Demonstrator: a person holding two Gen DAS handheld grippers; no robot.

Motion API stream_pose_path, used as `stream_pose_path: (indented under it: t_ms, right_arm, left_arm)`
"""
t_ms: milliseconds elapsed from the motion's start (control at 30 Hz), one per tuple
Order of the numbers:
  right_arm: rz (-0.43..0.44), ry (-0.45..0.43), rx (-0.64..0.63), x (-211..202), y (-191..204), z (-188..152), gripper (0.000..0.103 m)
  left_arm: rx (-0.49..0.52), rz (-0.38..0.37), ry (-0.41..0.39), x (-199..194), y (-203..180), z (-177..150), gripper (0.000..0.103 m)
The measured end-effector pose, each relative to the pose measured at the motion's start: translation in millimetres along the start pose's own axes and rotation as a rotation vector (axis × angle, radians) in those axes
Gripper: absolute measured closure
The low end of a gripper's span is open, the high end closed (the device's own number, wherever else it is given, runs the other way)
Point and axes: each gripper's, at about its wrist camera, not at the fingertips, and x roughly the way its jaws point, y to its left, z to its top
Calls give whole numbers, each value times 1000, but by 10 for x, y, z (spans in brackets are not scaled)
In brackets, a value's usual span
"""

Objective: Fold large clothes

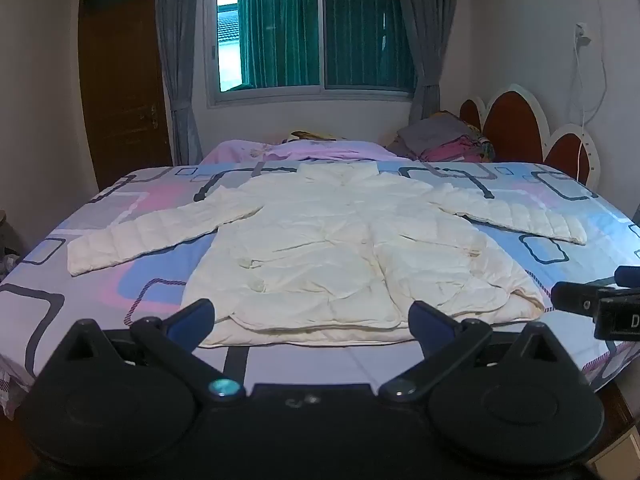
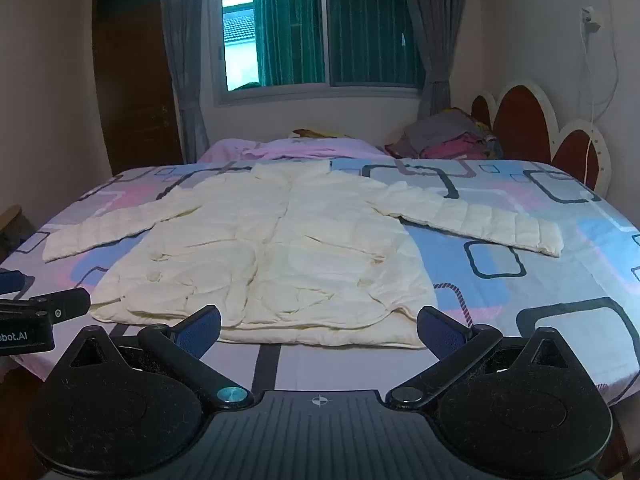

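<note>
**Jacket spread flat across bed**

A cream jacket [image 1: 320, 248] lies on the bed [image 1: 560, 216], collar toward the window, hem nearest, sleeves out sideways. Left gripper [image 1: 312, 320] and right gripper [image 2: 320, 326] hover level at the hem, jaws wide apart, empty.

Left gripper [image 1: 312, 322] fingers spread wide, right gripper [image 2: 319, 328] likewise, side by side

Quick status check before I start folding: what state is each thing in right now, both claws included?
Jacket: spread flat on the bed, front up, both sleeves out, not yet folded.
Left claw: open, empty, near the hem.
Right claw: open, empty, near the hem.
Window: one pane slid partly open.
Door: shut.
Curtains: drawn aside.
</note>
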Motion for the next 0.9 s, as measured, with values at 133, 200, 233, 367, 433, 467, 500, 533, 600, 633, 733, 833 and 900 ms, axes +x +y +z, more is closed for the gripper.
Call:
stream_pose_path:
  t_ms: [133,200,233,367,433,467,500,533,600,633,733,833,900]
  right_arm:
    - [0,0,-2,3,-7,6,0]
    - [-2,-2,-5,-1,-6,10,0]
    - [-2,-3,-4,1,-6,6,0]
    - [-2,-7,-5,-21,2,0,0]
    - [-2,-1,-3,5,-4,-18,0]
    - [-2,-1,-3,4,-3,-25,0]
    - [-1,-1,-4,2,-1,-32,0]
    - [-2,2,-1,9,13,-14,0]
    - [-2,2,-2,19,-1,-5,0]
    - [-1,0,-3,15,1,-7,0]
    - [-4,0,-3,26,8,14,0]
    - [-4,1,-3,35,5,17,0]
    - [-3,1,-2,32,4,18,0]
  left_arm:
    - [6,-1,13,6,-3,1,0]
    - [6,-2,14,5,-4,-2,0]
    - [5,-2,13,2,-5,-5,0]
    - [2,-3,19,9,1,5,0]
    - [2,-2,19,7,2,7,0]
    - [2,-2,19,6,3,8,0]
    - [1,0,19,4,4,9,0]
    - [1,2,18,9,0,13,0]
    - [1,0,18,21,-14,0,0]
    - [0,1,18,20,-12,0,0]
    - [-1,1,18,39,-21,-1,0]
    - [-1,1,17,32,-21,-5,0]
    - [-1,3,17,31,-21,-4,0]
